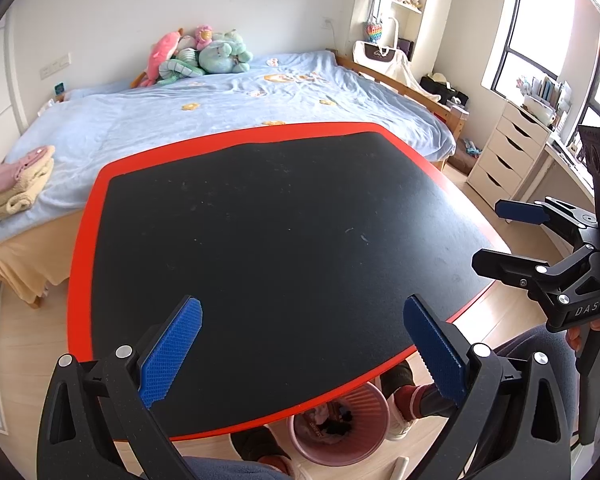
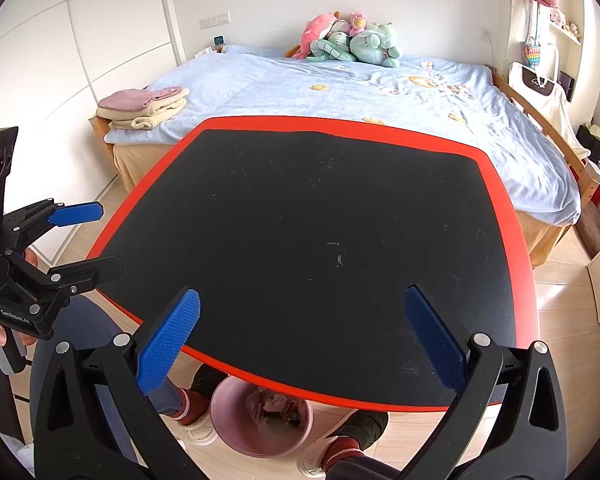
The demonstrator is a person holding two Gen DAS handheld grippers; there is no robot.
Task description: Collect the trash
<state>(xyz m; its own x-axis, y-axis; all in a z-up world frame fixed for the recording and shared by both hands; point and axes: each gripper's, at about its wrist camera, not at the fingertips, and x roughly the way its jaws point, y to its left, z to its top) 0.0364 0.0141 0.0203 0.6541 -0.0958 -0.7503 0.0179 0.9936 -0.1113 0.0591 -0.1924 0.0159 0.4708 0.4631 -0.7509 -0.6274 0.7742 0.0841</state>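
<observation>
Above the table (image 1: 260,220) both claws gape (bin (image 2: 260,420) below).

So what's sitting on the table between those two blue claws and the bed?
Nothing but bare black mat with a few pale specks, in both wrist views. The trash sits in the pink bin under the table's near edge.

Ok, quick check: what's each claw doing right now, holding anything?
Left claw: open, holding nothing, over the table.
Right claw: open, holding nothing.

Bright daylight from the window (image 1: 540,32) (overexposed), strong fisheye edge warping.
</observation>
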